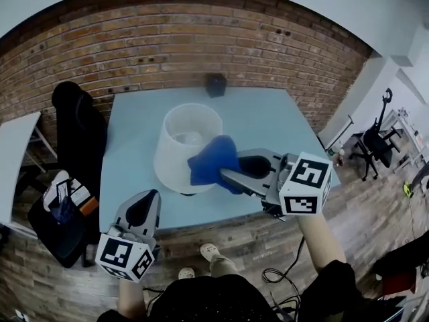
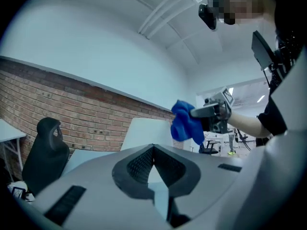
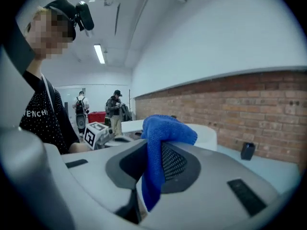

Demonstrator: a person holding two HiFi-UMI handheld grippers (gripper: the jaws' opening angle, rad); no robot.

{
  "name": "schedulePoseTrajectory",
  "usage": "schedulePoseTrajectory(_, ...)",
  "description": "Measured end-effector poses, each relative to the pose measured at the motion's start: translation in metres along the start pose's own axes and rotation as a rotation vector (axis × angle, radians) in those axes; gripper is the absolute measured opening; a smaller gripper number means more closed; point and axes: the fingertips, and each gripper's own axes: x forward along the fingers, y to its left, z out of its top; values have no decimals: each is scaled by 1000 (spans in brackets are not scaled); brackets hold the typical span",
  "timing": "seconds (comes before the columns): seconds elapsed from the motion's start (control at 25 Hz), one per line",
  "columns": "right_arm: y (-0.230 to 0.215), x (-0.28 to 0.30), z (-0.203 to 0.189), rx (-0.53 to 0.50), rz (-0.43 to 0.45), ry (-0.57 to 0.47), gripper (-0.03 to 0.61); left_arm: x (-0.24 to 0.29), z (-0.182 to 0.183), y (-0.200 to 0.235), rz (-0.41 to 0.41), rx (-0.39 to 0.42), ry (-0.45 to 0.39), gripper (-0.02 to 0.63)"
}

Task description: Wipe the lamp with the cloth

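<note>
— Toward the front edge of the table (image 1: 268, 123), about midway along it, stands your white lamp (image 1: 181, 146). Your right gripper (image 1: 230, 174) is clenched on the blue cloth (image 1: 213, 158), which appears to press against the shade's right flank just under the rim.

— Agreed. Your right gripper view shows the cloth pinched between the jaws and draped over them, so your grip looks secure. Your left gripper (image 1: 149, 200) hangs off the front-left corner, jaws pressed together with nothing between them, apart from the lamp.

— I'd say you're in the wiping itself, and early on: only one patch of shade is under the cloth.

— Your next move, I'd judge, calls for a sweep around the shade's curve with light pressure. Nothing steadies the lamp, so a hard push could tip it or slide it toward the left edge.

— You could bring your left gripper up to the shade's left flank as a brace. The base is mostly hidden beneath the shade, so you can't tell how firmly it sits.

— The small dark object (image 1: 215, 84) at the back edge sits well apart from your sweep.
</note>
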Motion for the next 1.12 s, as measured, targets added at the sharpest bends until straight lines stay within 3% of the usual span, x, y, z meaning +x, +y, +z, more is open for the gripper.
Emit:
schedulePoseTrajectory(0.16, -40, -19, 57, -181, -176, -60, 60, 11, 5, -7, -19, 3, -6, 8)
schedulePoseTrajectory(0.28, -60, -18, 47, -252, -280, -11, 60, 14, 3, -9, -28, 9, 10, 8)
schedulePoseTrajectory(0.6, -54, 8, -50, -61, -238, 68, 60, 17, -16, -5, -35, -9, 57, 8)
schedulePoseTrajectory(0.72, -55, 12, -83, -48, -251, 141, 60, 17, -22, -10, -49, -15, 67, 8)
schedulePoseTrajectory(1.0, -64, 8, -173, 99, -285, 320, 60, 12, -36, -15, -60, -32, 89, 8)
schedulePoseTrajectory(1.12, -51, 5, -203, 188, -311, 331, 60, 6, -40, -14, -43, -41, 92, 8)
